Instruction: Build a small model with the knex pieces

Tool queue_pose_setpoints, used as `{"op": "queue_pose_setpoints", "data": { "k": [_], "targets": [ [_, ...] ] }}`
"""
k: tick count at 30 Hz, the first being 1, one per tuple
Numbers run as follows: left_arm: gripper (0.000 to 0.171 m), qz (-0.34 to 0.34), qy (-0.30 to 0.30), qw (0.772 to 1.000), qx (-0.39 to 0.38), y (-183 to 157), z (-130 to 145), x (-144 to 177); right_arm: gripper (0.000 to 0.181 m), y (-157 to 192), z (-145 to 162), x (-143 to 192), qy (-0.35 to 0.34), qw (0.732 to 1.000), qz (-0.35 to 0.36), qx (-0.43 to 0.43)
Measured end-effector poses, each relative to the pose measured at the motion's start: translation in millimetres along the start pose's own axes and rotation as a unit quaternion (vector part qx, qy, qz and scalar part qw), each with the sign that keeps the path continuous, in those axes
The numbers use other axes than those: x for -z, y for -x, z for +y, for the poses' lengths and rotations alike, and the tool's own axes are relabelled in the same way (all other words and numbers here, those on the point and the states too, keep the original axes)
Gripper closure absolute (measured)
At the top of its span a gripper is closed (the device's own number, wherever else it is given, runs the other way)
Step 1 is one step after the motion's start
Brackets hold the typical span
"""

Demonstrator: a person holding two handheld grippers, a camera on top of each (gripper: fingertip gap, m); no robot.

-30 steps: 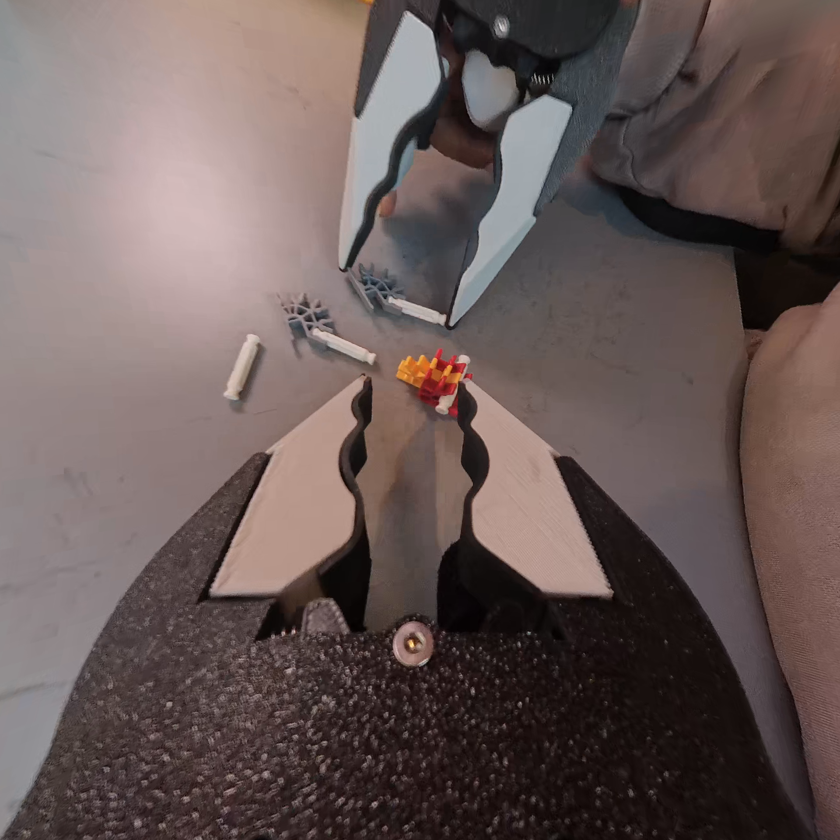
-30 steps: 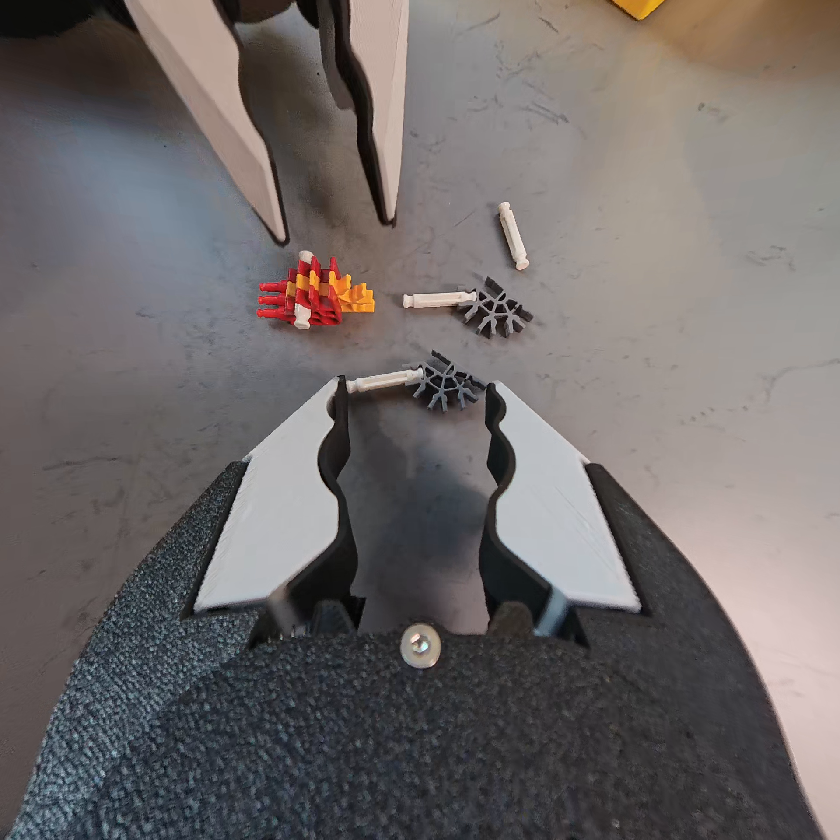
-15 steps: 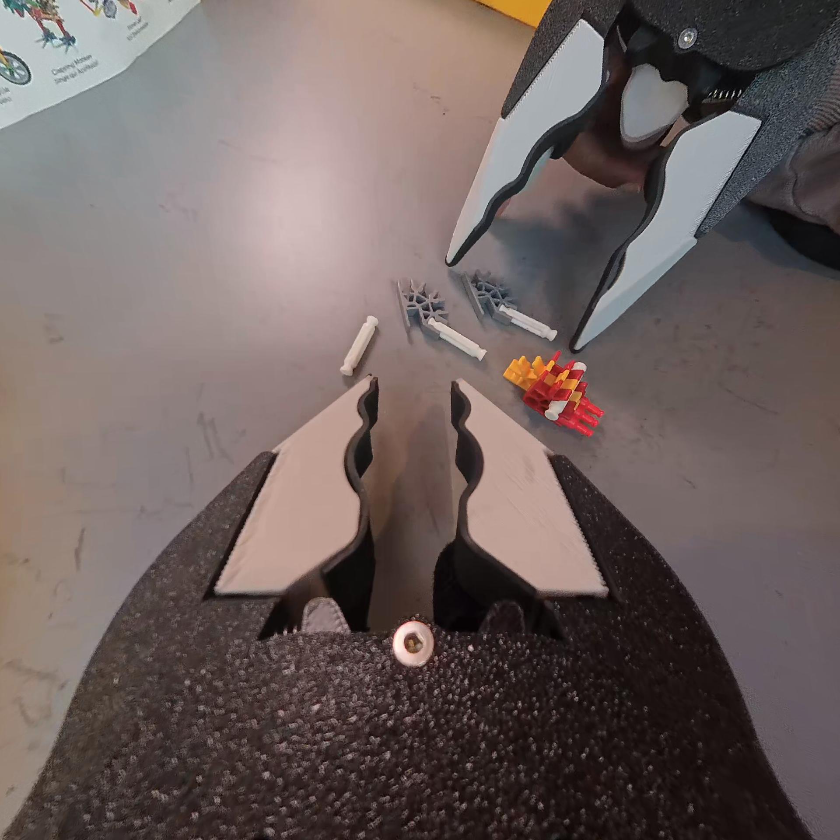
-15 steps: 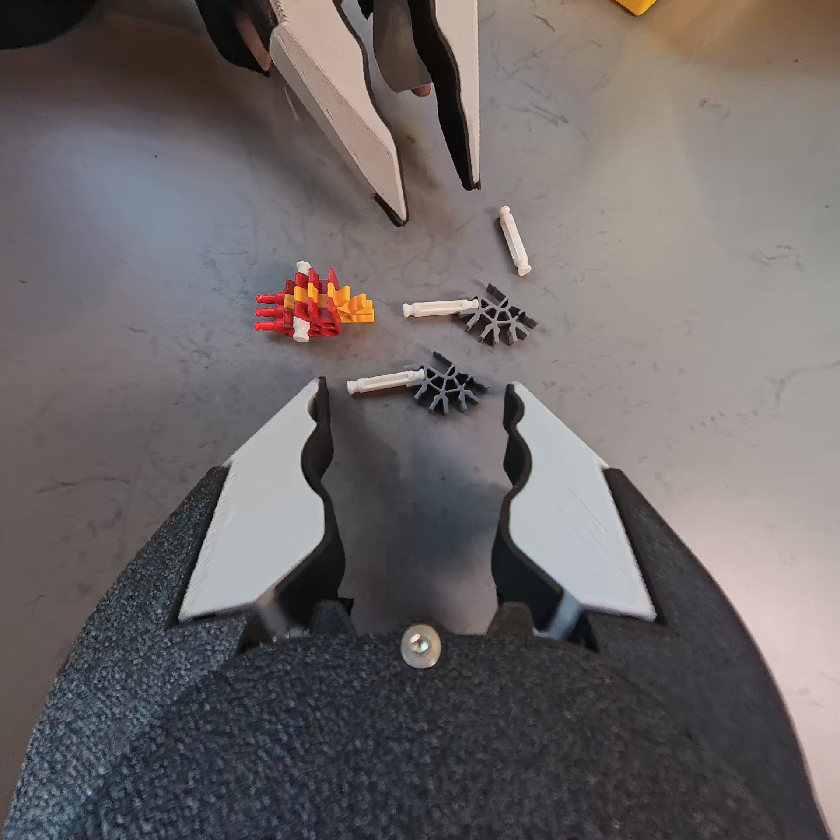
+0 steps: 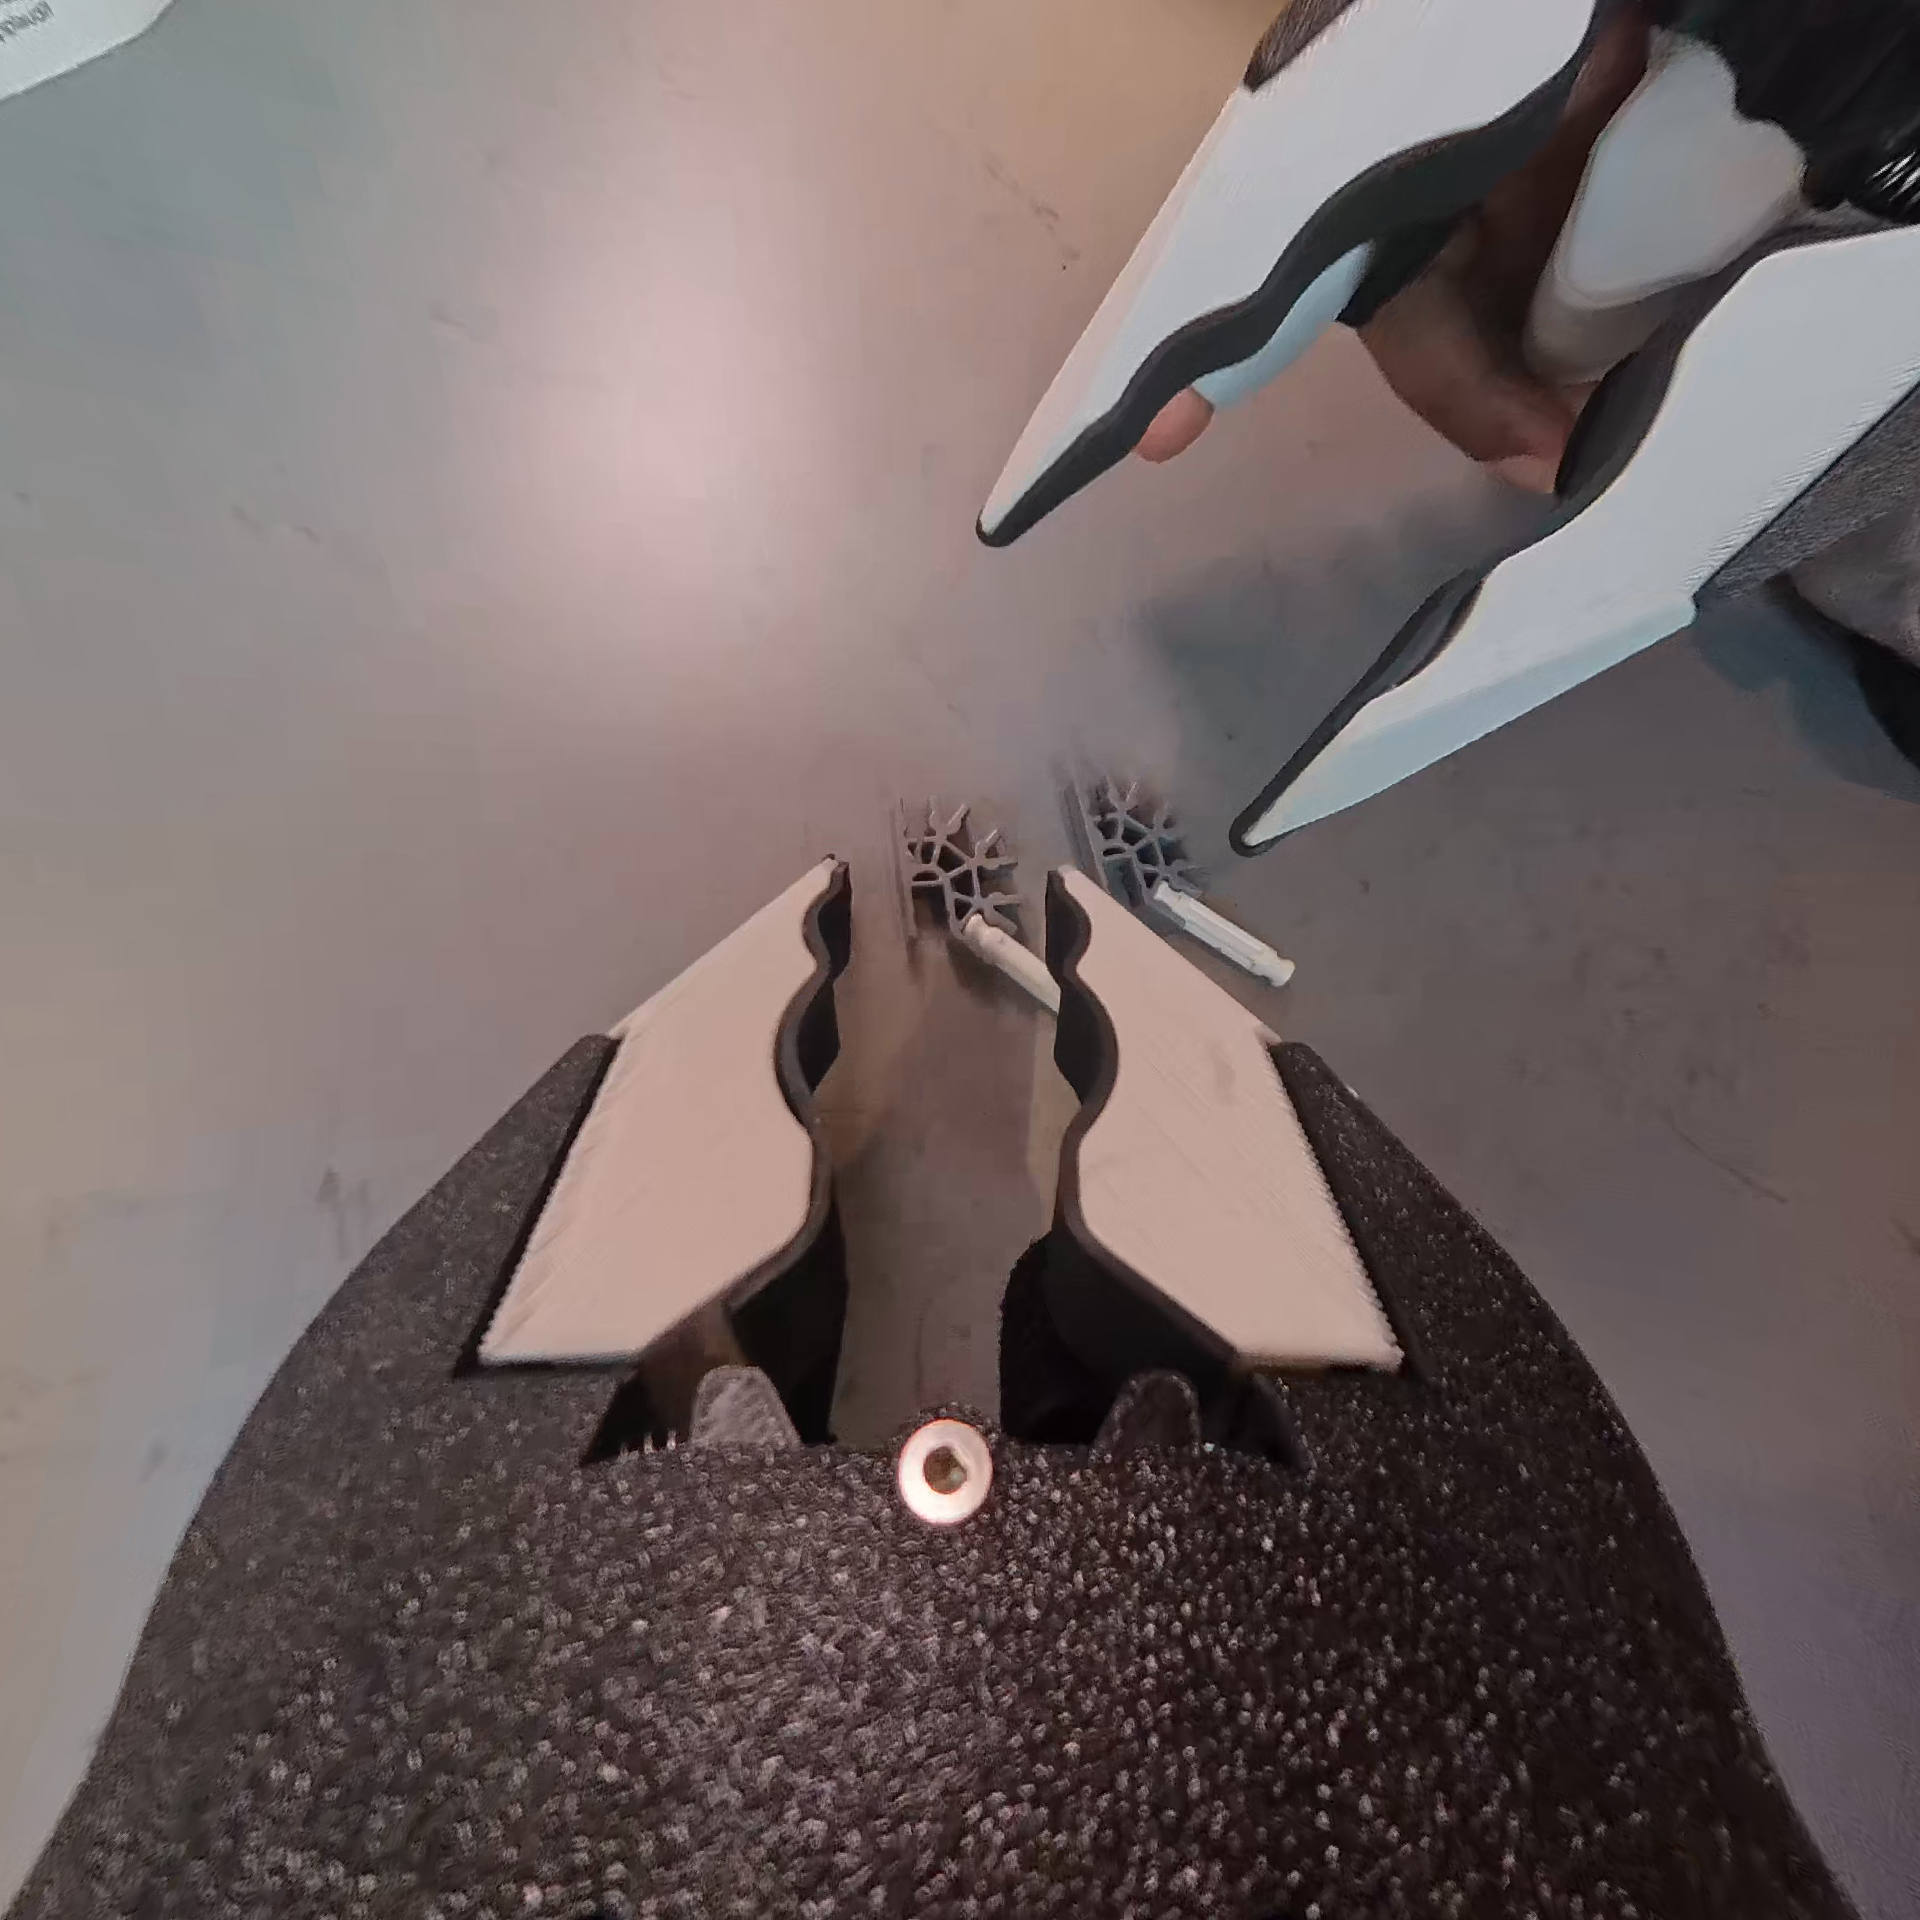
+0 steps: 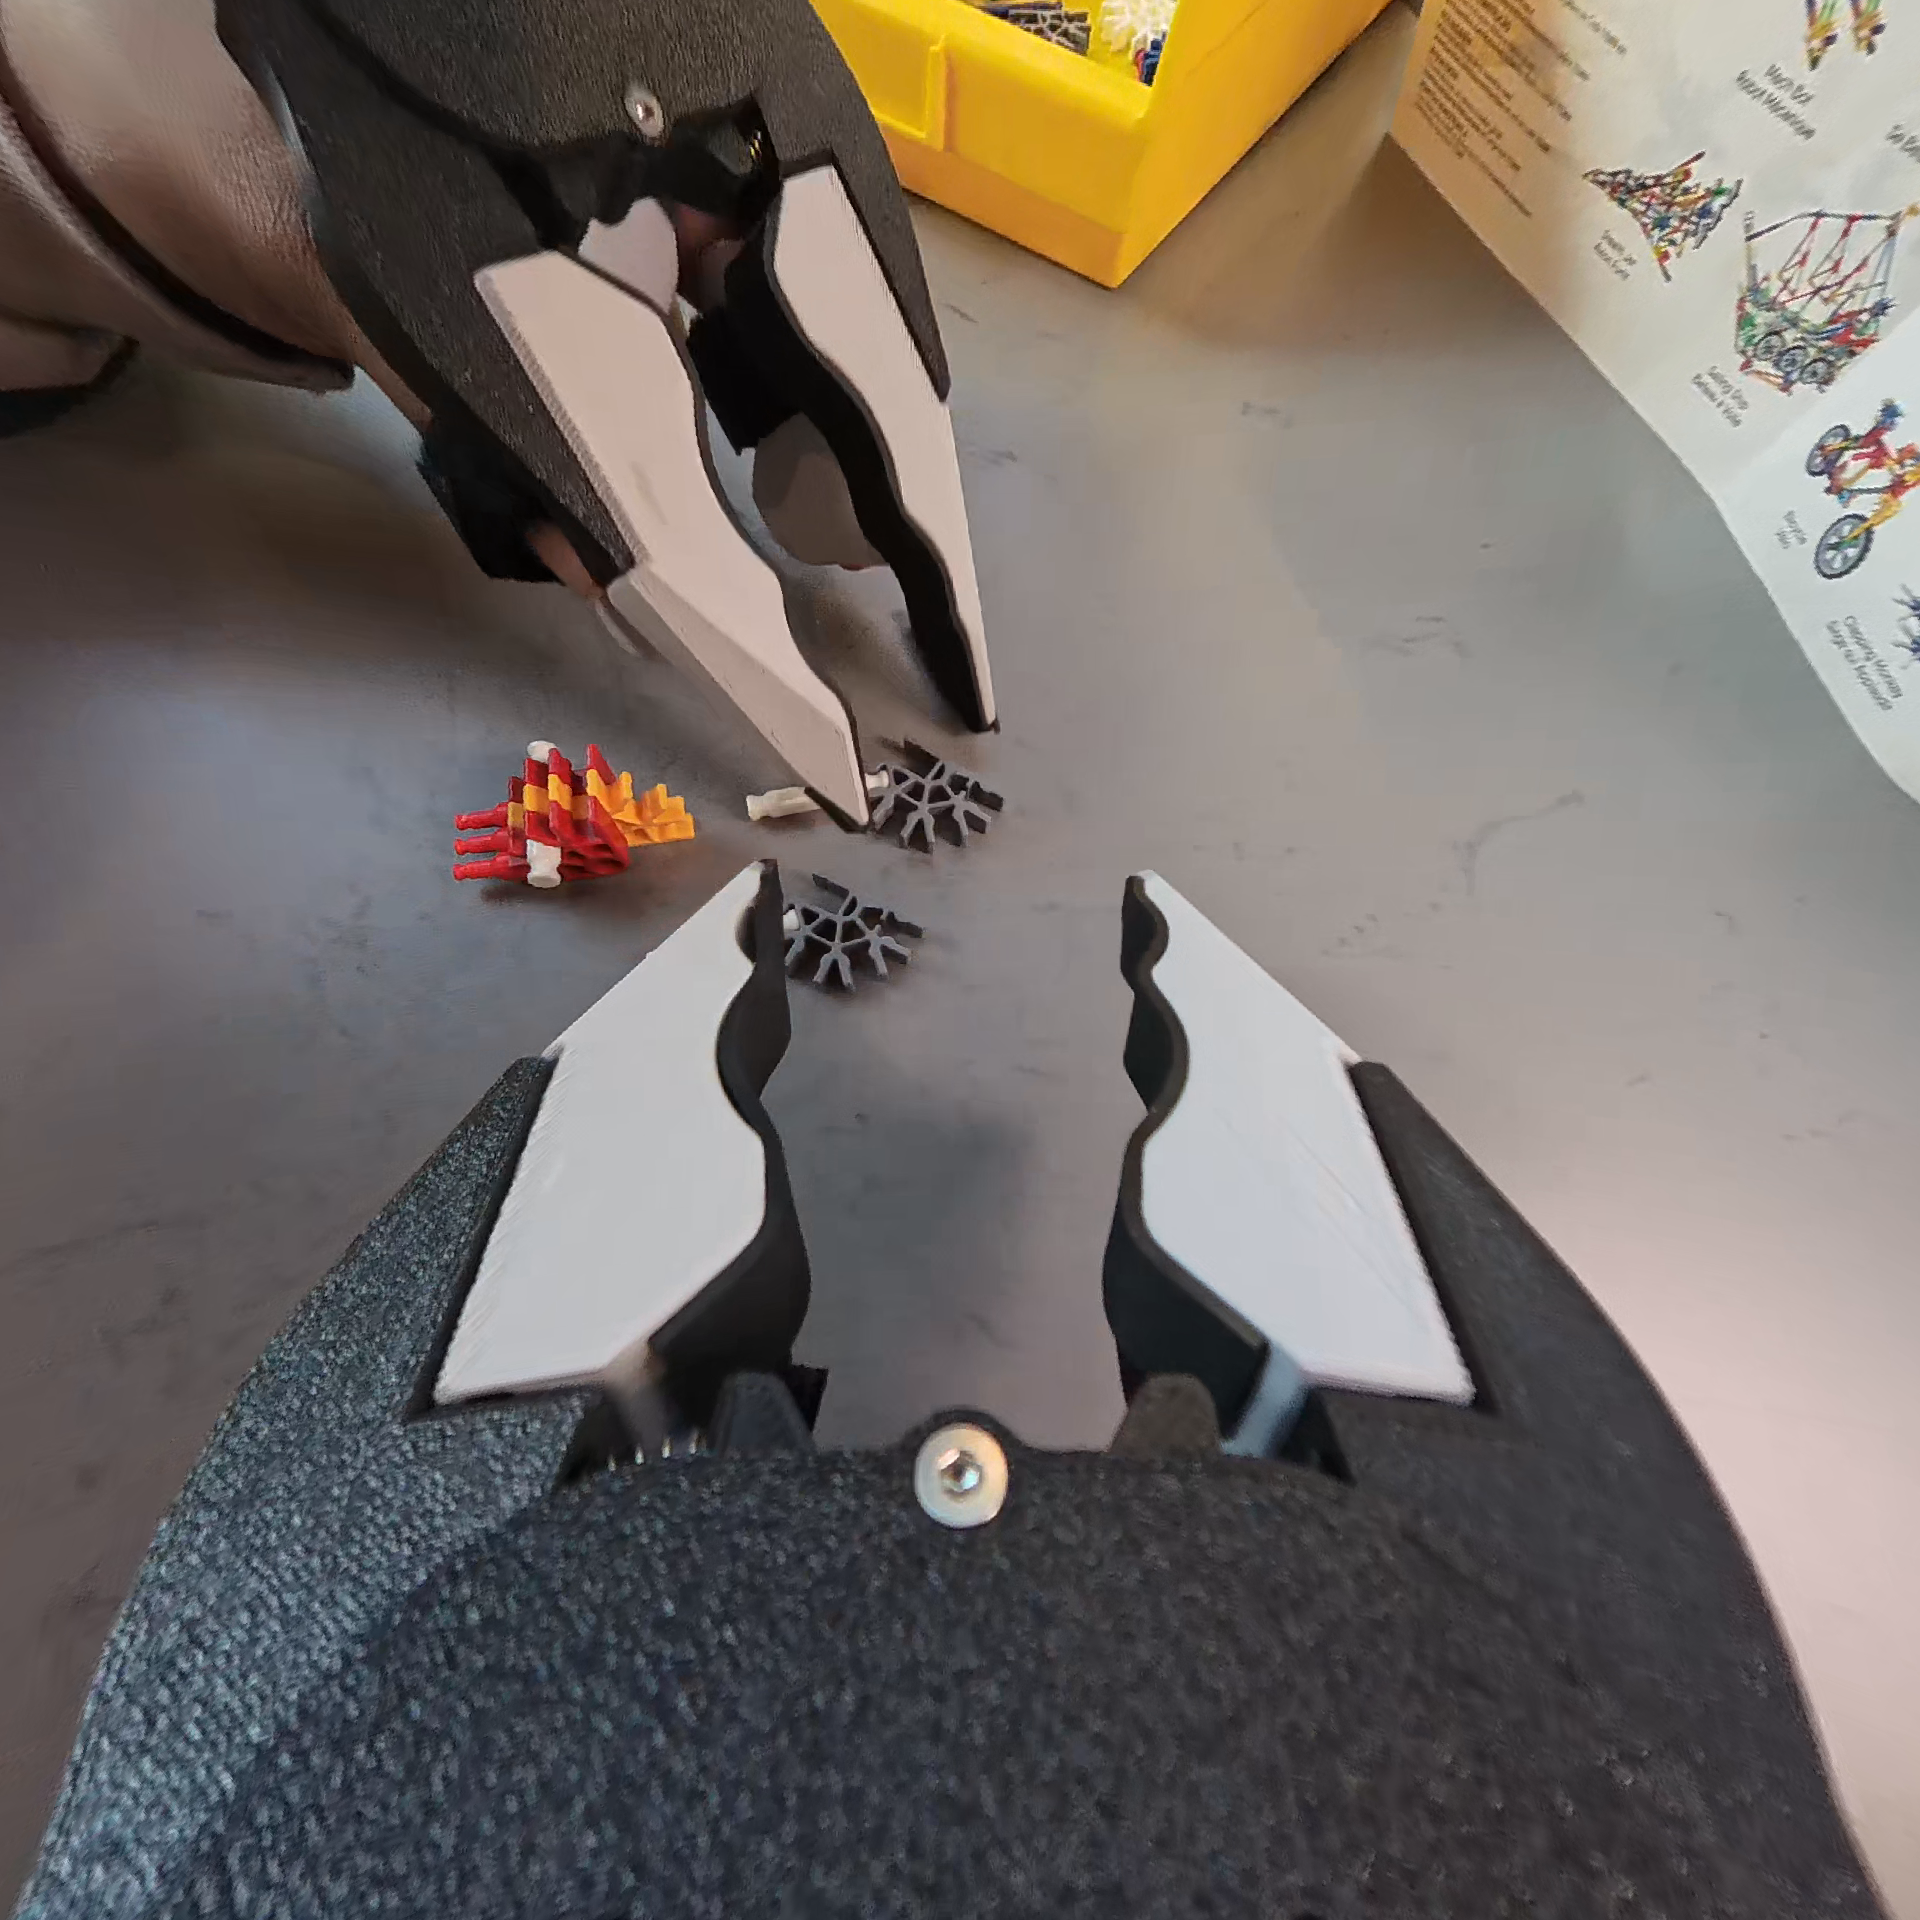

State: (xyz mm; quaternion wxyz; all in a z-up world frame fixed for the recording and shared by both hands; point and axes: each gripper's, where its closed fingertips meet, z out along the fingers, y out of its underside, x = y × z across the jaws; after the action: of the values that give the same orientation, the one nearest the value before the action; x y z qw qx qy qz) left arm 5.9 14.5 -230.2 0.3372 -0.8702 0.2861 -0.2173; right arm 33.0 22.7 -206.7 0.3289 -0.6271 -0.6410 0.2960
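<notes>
My left gripper (image 5: 945, 873) is open, its tips set down on either side of a grey snowflake connector (image 5: 956, 862) with a white rod (image 5: 1013, 951) plugged into it. In the right wrist view one left finger comes down where that rod (image 6: 779, 802) joins the connector (image 6: 935, 805). My right gripper (image 6: 953, 878) is open wide and empty above the table. A second grey connector (image 6: 847, 930) with its rod lies by the right gripper's left fingertip; it also shows in the left wrist view (image 5: 1132, 831). A red and yellow cluster of parts (image 6: 566, 816) lies to the left.
A yellow bin (image 6: 1039, 125) holding small parts stands at the back of the grey table (image 5: 416, 520). A printed sheet with pictures of models (image 6: 1714, 312) lies at the right. A person's sleeve (image 6: 156, 229) is behind the left gripper. My right fingertips sit around 5 centimeters from my left ones.
My left gripper has swung over from the red and yellow cluster and come down around the farther grey connector. My right gripper has opened wider and shifted, bringing the bin into its view.
</notes>
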Motion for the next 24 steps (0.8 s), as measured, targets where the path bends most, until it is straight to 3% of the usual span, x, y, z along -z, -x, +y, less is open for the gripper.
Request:
{"op": "queue_pose_setpoints", "data": {
  "k": [3,8,11,15,19,24],
  "targets": [
    [0.147,-0.027,0.021,0.999,-0.021,5.1,0.8,-4.9,0.117,-1.9,-1.2,1.7,-0.004,1.000,0.009,0.004],
    [0.148,-0.009,0.004,0.999,-0.048,4.6,3.7,-0.1,0.117,-2.0,-3.2,3.0,-0.008,1.000,0.013,0.010],
    [0.148,0.029,-0.056,0.996,-0.063,-3.8,-6.4,19.8,0.118,-1.5,-4.6,1.6,-0.013,1.000,0.016,0.017],
    [0.149,0.089,-0.177,0.979,-0.054,-9.8,-25.8,72.5,0.126,-4.6,-7.7,-1.9,-0.024,0.999,0.022,0.005],
    [0.148,0.147,-0.230,0.962,-0.011,0.4,-27.8,104.7,0.146,-15.5,-10.0,-21.7,0.017,0.999,0.041,-0.028],
    [0.149,0.190,-0.267,0.945,0.002,-3.1,-33.0,116.8,0.148,-14.9,-25.3,-62.4,0.071,0.995,0.025,-0.062]
  ]
}}
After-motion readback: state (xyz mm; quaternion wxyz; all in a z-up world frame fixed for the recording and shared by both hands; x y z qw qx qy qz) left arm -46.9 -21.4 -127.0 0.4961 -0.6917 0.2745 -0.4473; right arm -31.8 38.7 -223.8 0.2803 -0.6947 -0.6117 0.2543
